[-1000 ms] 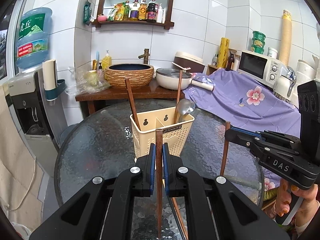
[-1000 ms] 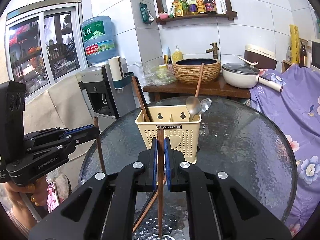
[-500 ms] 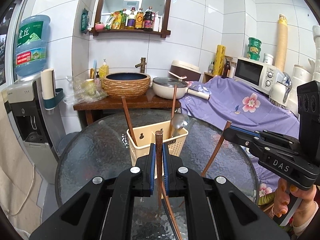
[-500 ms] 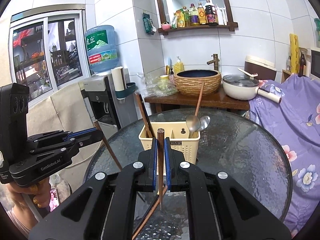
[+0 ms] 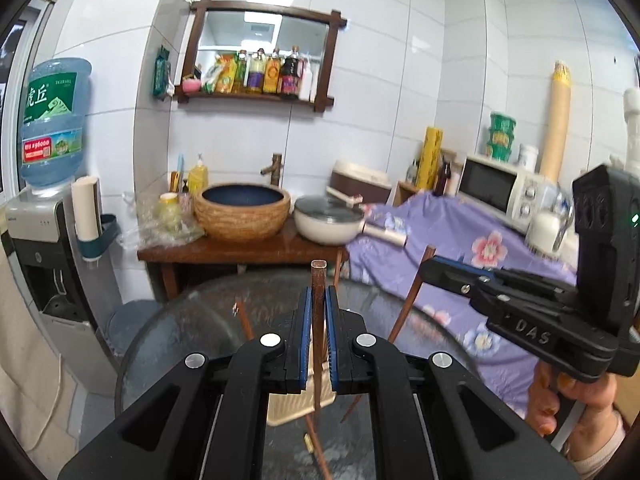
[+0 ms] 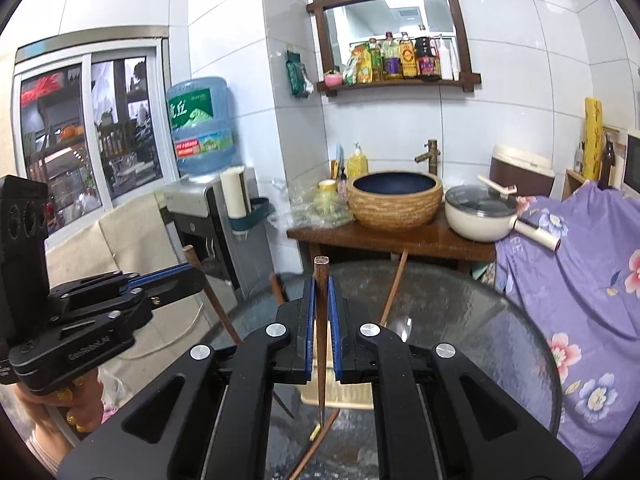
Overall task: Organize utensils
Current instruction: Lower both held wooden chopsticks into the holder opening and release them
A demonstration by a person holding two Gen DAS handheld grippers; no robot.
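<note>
My left gripper (image 5: 316,308) is shut on a brown wooden chopstick (image 5: 318,280) held upright, its tip pointing down. My right gripper (image 6: 319,302) is shut on a second brown chopstick (image 6: 320,268), also upright. Each gripper shows in the other's view: the right one (image 5: 430,266) with its chopstick slanting down, the left one (image 6: 192,274) likewise. The cream utensil basket (image 5: 298,406) sits on the round glass table (image 5: 192,328), mostly hidden beneath the grippers; it also shows in the right wrist view (image 6: 348,398). A chopstick (image 5: 244,320) and a long-handled spoon (image 6: 394,292) stand in it.
Behind the table is a wooden counter (image 5: 240,250) with a woven basin (image 5: 242,212) and a white pot (image 5: 330,224). A purple floral cloth (image 5: 472,248) and microwave (image 5: 498,188) are at right. A water dispenser (image 5: 44,216) stands at left.
Both grippers have risen and lifted their chopsticks well above the table. The basket has dropped low in both views and is now largely hidden under the fingers.
</note>
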